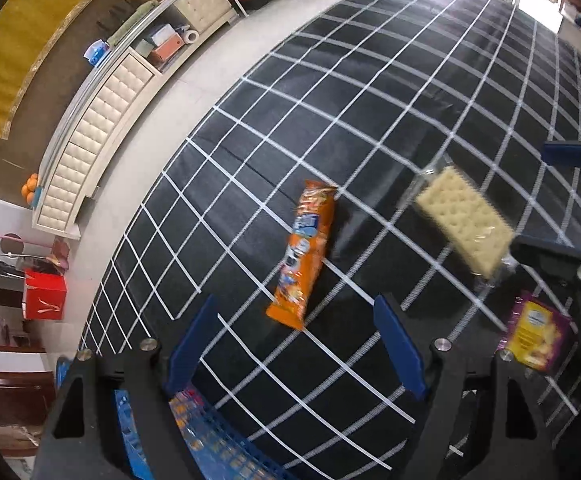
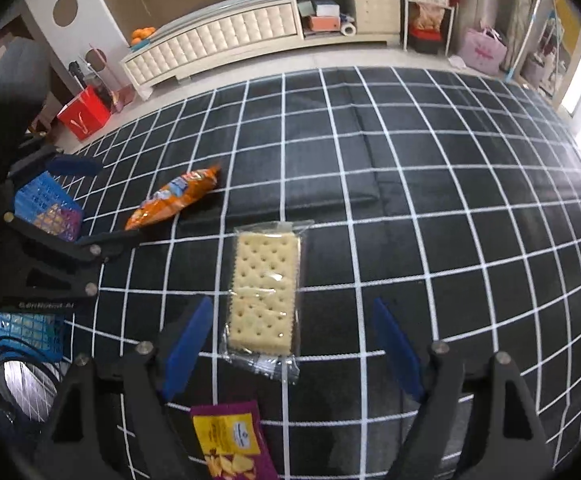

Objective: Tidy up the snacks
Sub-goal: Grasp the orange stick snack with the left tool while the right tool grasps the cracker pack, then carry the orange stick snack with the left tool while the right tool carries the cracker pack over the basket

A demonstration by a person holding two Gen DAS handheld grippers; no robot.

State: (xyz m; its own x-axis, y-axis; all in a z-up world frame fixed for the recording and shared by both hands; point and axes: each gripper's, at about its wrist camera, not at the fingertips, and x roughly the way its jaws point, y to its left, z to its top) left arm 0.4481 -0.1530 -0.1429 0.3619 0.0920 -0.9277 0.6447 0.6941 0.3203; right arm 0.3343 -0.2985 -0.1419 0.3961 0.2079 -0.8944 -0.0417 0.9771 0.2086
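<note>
Clear-wrapped cracker pack (image 2: 264, 292) lies on the grid cloth (image 2: 450, 200) just ahead of my open, empty right gripper (image 2: 294, 344), long axis along the fingers; my left gripper (image 1: 296, 344), also open, is farther.

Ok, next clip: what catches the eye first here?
The black cloth with a white grid fills both views. On it lie a clear-wrapped cracker pack just ahead of the right gripper, whose jaws are open, and an orange snack bag ahead of the open left gripper. A purple snack packet lies nearest.
</note>
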